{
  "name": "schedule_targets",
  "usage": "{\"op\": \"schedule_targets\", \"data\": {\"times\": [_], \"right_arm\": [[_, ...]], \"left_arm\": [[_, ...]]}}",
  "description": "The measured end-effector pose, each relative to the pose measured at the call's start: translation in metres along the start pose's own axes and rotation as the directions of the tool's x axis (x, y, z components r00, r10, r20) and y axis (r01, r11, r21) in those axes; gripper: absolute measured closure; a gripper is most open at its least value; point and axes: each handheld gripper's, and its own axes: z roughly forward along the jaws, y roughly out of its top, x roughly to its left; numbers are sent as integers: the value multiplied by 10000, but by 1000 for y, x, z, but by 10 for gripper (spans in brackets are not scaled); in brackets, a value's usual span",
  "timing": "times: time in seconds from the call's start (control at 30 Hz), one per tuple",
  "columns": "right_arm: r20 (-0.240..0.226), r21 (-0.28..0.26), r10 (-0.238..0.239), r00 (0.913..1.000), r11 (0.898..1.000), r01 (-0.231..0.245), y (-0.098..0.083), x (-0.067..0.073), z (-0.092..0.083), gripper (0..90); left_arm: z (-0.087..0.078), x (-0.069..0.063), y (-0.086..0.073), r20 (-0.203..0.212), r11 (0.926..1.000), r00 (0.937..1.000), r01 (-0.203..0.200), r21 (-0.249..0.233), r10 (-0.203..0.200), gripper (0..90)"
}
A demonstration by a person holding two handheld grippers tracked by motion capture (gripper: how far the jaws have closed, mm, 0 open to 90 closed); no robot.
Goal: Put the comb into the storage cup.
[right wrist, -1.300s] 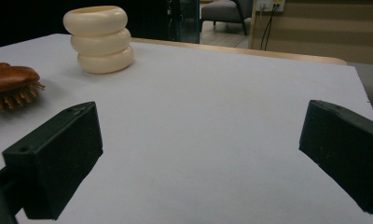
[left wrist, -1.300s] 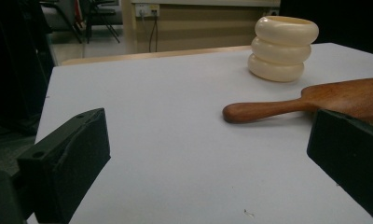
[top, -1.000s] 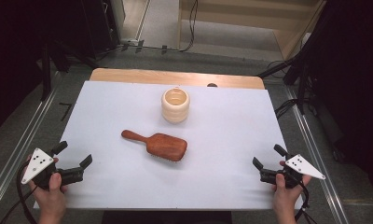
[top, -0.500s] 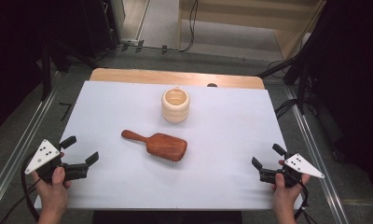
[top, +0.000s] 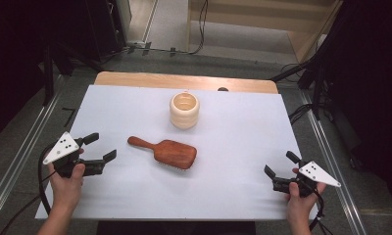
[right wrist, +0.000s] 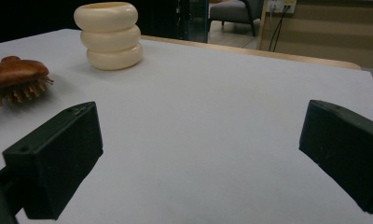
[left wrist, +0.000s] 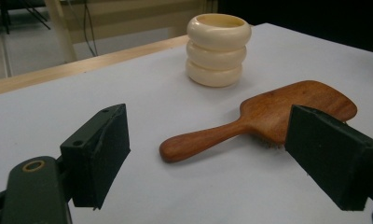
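The left gripper [top: 100,147] at the lower left of the high view has been closing a bit, but its jaws are apart with nothing between them. It points at the brush [top: 163,152] in the middle of the desk [top: 243,147], bristles down. Behind the brush stands a cream cup [top: 184,110]. The right gripper [top: 277,169] at the lower right is released, holding nothing.

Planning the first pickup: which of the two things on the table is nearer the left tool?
The wooden hairbrush; its handle points toward the left tool, whereas the cream ringed holder stands farther back.
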Motion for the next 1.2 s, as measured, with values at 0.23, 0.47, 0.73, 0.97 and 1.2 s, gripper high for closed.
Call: {"op": "schedule_targets", "data": {"times": [0.23,0.47,0.73,0.97,1.2], "right_arm": [[-27,28,-5,10000,10000,5,0,0,0,0],[-45,51,-30,10000,10000,30,0,0,0,0],[-20,55,-47,10000,10000,47,0,1,0,0],[-55,84,-60,10000,9999,61,0,1,0,0],[-96,92,-148,9998,9998,149,0,1,1,0]], "left_arm": [[22,3,9,427,9992,9987,248,318,-262,260],[38,10,15,334,9957,9981,495,781,-522,404],[58,23,25,502,9804,9958,654,1857,-760,635],[79,30,29,369,9623,9961,672,2635,-797,758],[101,34,29,552,9385,9950,595,3400,-831,898]]}}
